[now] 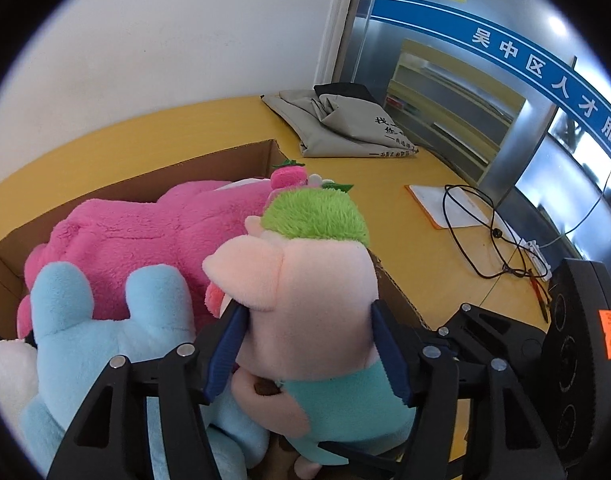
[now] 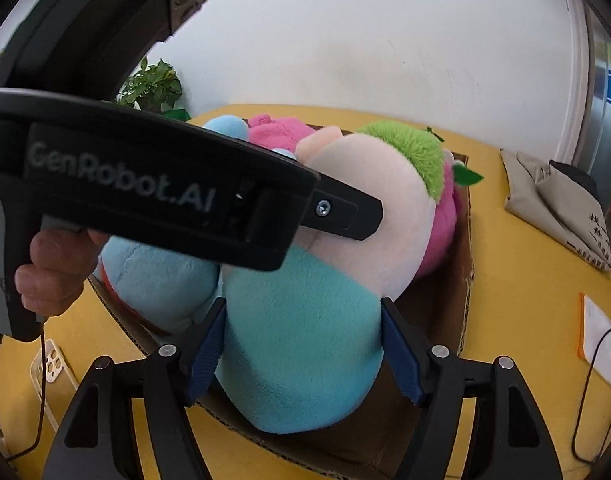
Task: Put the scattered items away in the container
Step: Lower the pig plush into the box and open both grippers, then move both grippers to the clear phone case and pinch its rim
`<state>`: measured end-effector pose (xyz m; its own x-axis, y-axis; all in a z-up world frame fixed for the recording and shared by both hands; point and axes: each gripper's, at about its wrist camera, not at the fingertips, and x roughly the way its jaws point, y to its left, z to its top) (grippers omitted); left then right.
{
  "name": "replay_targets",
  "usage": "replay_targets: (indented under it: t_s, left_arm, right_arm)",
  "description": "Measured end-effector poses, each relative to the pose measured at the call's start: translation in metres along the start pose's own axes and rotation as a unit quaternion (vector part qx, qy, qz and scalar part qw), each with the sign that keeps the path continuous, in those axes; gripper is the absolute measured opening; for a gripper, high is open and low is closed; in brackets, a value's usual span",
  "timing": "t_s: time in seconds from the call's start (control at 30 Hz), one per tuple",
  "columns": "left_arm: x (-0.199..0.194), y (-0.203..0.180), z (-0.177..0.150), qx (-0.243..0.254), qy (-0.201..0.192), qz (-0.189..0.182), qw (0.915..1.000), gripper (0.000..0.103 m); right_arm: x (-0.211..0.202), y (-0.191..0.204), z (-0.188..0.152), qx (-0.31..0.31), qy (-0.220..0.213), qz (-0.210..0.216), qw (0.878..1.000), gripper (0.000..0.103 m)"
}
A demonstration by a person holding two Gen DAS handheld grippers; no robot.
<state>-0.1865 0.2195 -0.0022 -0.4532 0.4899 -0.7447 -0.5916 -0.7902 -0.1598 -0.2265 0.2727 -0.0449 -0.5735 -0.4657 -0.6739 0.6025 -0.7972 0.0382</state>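
Left hand-held gripper [image 1: 305, 344], seen from its own camera, clamped on the pink head of a plush pig [image 1: 305, 280] with green hair and a teal outfit, blue pads pressing both sides. Pig held over the right edge of an open cardboard box [image 1: 105, 172]. Inside the box, at 9 o'clock from the pig, a big pink plush toy [image 1: 145, 240]; at 8 o'clock, a light blue plush toy [image 1: 97, 340] touching both. Yellow worktop [image 1: 385, 184] beyond, with a folded grey bag [image 1: 345, 128] at 1 o'clock and a black cable [image 1: 473, 232] at 3 o'clock.

From the right camera, right hand-held gripper [image 2: 301, 344] squeezing the same pig's teal body, pads dug into the fabric on both sides. Left device crossing the view at 10 o'clock, gripped by a bare hand [image 2: 49, 272]. White phone [image 2: 49, 364] at 8 o'clock on the worktop; leafy plant [image 2: 153, 84] at 11 o'clock against the wall.
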Motion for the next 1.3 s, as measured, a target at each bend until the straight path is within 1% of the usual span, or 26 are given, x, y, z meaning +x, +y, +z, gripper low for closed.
replay_targets:
  t_s: [0.07,0.13,0.2,0.27,0.33,0.4,0.47,0.5,0.57,0.63,0.67,0.7,0.77,0.8,0.87,0.93,1.03,1.1,1.2,1.3]
  left_arm:
    - [-0.010,0.000,-0.003,-0.003,-0.004,0.017,0.9998,0.064]
    - [-0.024,0.003,-0.008,-0.017,-0.011,0.023,0.9995,0.064]
    - [-0.047,0.008,-0.016,-0.031,-0.029,0.035,0.9985,0.064]
    - [-0.075,0.011,-0.027,-0.039,-0.054,0.047,0.9967,0.064]
    - [-0.109,0.014,-0.044,-0.047,-0.084,0.061,0.9935,0.066]
    - [-0.137,0.015,-0.064,-0.063,-0.104,0.077,0.9897,0.080]
    - [-0.167,0.013,-0.088,-0.077,-0.130,0.097,0.9838,0.081]
    - [-0.178,0.012,-0.100,-0.078,-0.137,0.111,0.9812,0.081]
    - [-0.196,0.005,-0.124,-0.075,-0.143,0.143,0.9764,0.081]
    - [-0.211,0.000,-0.146,-0.084,-0.147,0.166,0.9716,0.081]
    - [-0.220,-0.002,-0.158,-0.094,-0.148,0.170,0.9697,0.081]
    - [-0.225,-0.004,-0.166,-0.100,-0.149,0.168,0.9693,0.081]
    - [-0.237,-0.007,-0.184,-0.108,-0.150,0.165,0.9687,0.081]
    - [-0.242,-0.009,-0.192,-0.109,-0.153,0.171,0.9672,0.081]
    - [-0.247,-0.012,-0.205,-0.107,-0.158,0.185,0.9640,0.081]
    - [-0.250,-0.012,-0.216,-0.116,-0.152,0.190,0.9629,0.081]
    - [-0.254,-0.012,-0.228,-0.124,-0.153,0.182,0.9633,0.081]
    - [-0.256,-0.013,-0.233,-0.124,-0.151,0.180,0.9641,0.081]
    - [-0.259,-0.014,-0.233,-0.120,-0.153,0.169,0.9663,0.081]
    - [-0.261,-0.014,-0.231,-0.116,-0.155,0.161,0.9677,0.081]
  right_arm:
    - [-0.005,0.006,-0.006,0.005,0.008,-0.002,1.000,0.084]
    - [-0.012,0.007,-0.008,0.011,0.006,-0.009,1.000,0.087]
    - [-0.029,0.011,-0.010,0.022,-0.010,-0.032,0.999,0.093]
    - [-0.057,0.012,-0.011,0.048,-0.047,-0.070,0.995,0.103]
    - [-0.078,0.015,-0.012,0.075,-0.064,-0.098,0.990,0.103]
    - [-0.101,0.028,-0.016,0.099,-0.072,-0.114,0.986,0.103]
    - [-0.114,0.038,-0.024,0.110,-0.068,-0.129,0.983,0.103]
    - [-0.126,0.054,-0.029,0.112,-0.066,-0.141,0.982,0.103]
    - [-0.137,0.071,-0.036,0.118,-0.068,-0.185,0.973,0.103]
    - [-0.145,0.087,-0.038,0.121,-0.066,-0.186,0.973,0.103]
    - [-0.148,0.097,-0.042,0.125,-0.062,-0.179,0.974,0.103]
    - [-0.144,0.095,-0.043,0.125,-0.060,-0.176,0.975,0.103]
    - [-0.149,0.115,-0.047,0.112,-0.060,-0.176,0.976,0.103]
    - [-0.150,0.118,-0.051,0.106,-0.060,-0.177,0.977,0.103]
    - [-0.160,0.139,-0.054,0.087,-0.062,-0.177,0.978,0.103]
    - [-0.164,0.152,-0.057,0.076,-0.064,-0.172,0.980,0.103]
    - [-0.173,0.170,-0.065,0.071,-0.066,-0.162,0.982,0.103]
    - [-0.176,0.176,-0.069,0.067,-0.063,-0.165,0.982,0.103]
    - [-0.178,0.179,-0.073,0.069,-0.058,-0.175,0.981,0.103]
    - [-0.182,0.180,-0.071,0.075,-0.059,-0.174,0.980,0.103]
